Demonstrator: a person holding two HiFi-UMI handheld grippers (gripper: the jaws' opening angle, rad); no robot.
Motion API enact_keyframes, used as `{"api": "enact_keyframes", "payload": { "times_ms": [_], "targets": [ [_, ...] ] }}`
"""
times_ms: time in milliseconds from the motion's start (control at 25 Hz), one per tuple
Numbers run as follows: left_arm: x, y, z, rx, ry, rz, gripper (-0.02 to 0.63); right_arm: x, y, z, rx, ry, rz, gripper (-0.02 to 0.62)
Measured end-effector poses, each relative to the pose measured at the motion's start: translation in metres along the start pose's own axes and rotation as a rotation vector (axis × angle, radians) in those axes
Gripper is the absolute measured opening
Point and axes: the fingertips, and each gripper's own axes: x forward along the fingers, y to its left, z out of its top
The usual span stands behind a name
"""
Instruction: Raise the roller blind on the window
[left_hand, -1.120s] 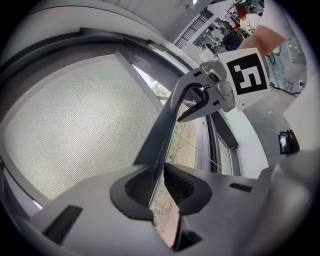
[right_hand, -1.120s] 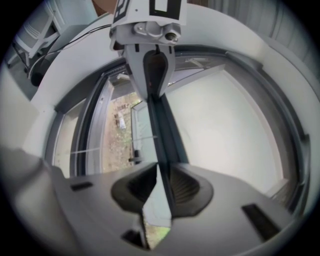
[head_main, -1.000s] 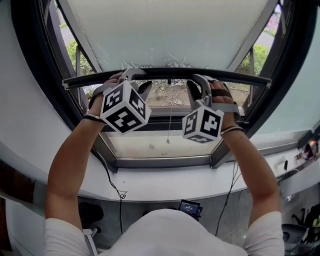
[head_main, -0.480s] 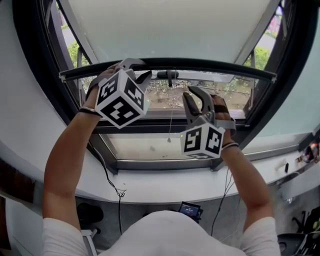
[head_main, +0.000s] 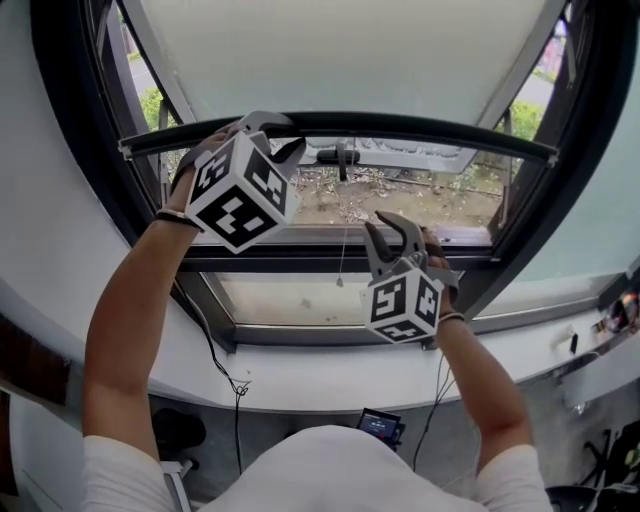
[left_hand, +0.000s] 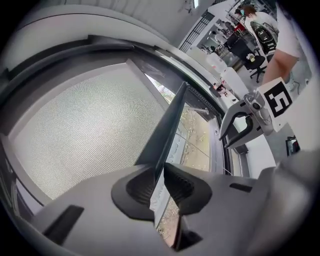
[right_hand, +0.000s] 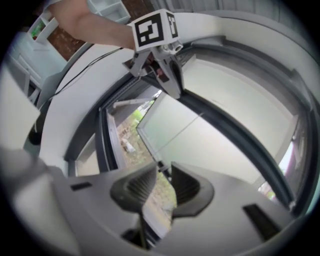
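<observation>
The pale roller blind (head_main: 340, 50) ends in a dark bottom bar (head_main: 420, 130) that runs across the window. My left gripper (head_main: 280, 135) is shut on the bar's left part; in the left gripper view the bar (left_hand: 170, 125) runs between the pads (left_hand: 142, 186). My right gripper (head_main: 385, 225) hangs below the bar in front of the glass. Its jaws have just been opening and stand apart with nothing between them (right_hand: 165, 185). From the right gripper view the left gripper (right_hand: 170, 87) shows on the bar (right_hand: 235, 135). A thin pull cord (head_main: 342, 255) hangs mid-window.
The dark window frame (head_main: 300, 258) and a handle (head_main: 335, 155) lie behind the bar. The white sill (head_main: 300, 375) curves below, with a cable (head_main: 225, 370) hanging over its edge. The left gripper view shows an office with a person (left_hand: 252, 17) at far right.
The bar has risen with my left gripper on it. My right gripper has come off the bar, rolled, and dropped toward the lower window frame.
</observation>
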Motion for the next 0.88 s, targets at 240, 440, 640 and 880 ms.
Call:
{"api": "enact_keyframes", "payload": {
  "times_ms": [240,440,640,880],
  "targets": [
    [-0.002,0.008,0.005,0.012,-0.002,0.005,0.067,0.001,0.013,-0.015,0.042,0.034,0.038,0.084],
    [-0.009,0.028,0.019,0.011,-0.031,0.048,0.069,-0.001,0.019,-0.023,0.059,0.05,0.057,0.084],
    [-0.018,0.053,0.037,0.02,-0.041,0.076,0.069,-0.002,0.02,-0.028,0.059,0.063,0.065,0.084],
    [-0.02,0.063,0.043,0.046,-0.027,0.082,0.068,-0.003,0.034,-0.028,0.085,0.059,0.118,0.084]
  ]
}}
